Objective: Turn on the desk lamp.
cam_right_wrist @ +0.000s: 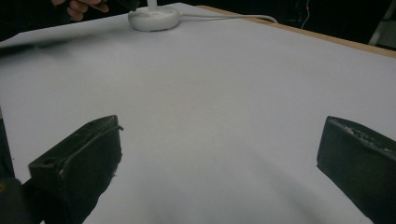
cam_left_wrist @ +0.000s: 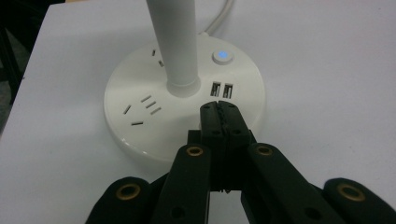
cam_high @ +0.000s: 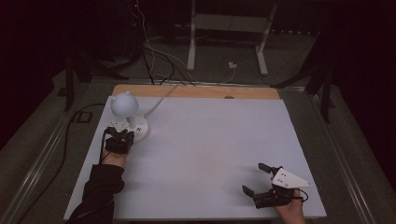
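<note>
The round white lamp base (cam_left_wrist: pixel 184 100) sits near the table's (cam_high: pixel 210 140) far left corner, and my left gripper (cam_left_wrist: pixel 218 111), jaws pressed together and empty, rests its tips on the base's top just below the USB ports (cam_left_wrist: pixel 222 89). My right gripper (cam_high: pixel 261 179) waits spread wide near the near right edge, with bare white tabletop stretching between us.

left gripper (cam_left_wrist: pixel 219 109) jaws pressed together; right gripper (cam_right_wrist: pixel 219 154) jaws spread wide, resting low.
</note>
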`<state>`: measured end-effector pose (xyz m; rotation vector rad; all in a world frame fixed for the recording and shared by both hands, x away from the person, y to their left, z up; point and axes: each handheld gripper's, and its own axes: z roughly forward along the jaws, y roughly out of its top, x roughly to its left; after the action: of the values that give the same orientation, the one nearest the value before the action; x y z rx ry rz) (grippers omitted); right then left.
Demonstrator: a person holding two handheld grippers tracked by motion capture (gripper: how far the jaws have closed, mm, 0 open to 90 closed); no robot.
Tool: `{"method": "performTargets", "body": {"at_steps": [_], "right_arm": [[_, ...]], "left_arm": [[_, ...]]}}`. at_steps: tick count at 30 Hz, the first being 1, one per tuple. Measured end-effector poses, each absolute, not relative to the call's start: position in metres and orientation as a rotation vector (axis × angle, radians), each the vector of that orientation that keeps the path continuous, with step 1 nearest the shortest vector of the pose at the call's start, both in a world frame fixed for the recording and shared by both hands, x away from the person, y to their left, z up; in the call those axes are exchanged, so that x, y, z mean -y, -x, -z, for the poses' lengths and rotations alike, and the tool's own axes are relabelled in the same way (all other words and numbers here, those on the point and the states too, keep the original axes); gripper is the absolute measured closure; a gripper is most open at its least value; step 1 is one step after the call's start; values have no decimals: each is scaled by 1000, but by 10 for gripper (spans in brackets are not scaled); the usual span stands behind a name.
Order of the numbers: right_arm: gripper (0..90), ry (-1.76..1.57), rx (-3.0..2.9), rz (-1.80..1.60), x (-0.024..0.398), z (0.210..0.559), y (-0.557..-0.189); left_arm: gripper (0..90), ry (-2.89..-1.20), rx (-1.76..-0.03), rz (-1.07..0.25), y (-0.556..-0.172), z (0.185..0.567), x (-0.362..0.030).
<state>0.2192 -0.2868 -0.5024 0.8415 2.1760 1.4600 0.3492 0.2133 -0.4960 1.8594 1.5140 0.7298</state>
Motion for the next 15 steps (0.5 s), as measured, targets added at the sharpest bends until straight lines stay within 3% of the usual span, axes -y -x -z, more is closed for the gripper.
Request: {"method": "performTargets", "body": {"at_steps": [15], "right_arm": [[0, -845, -2177, -1459, 287, 503, -219]], "left_arm": [[900, -1866, -1502, -755, -355, 498, -213]]}}
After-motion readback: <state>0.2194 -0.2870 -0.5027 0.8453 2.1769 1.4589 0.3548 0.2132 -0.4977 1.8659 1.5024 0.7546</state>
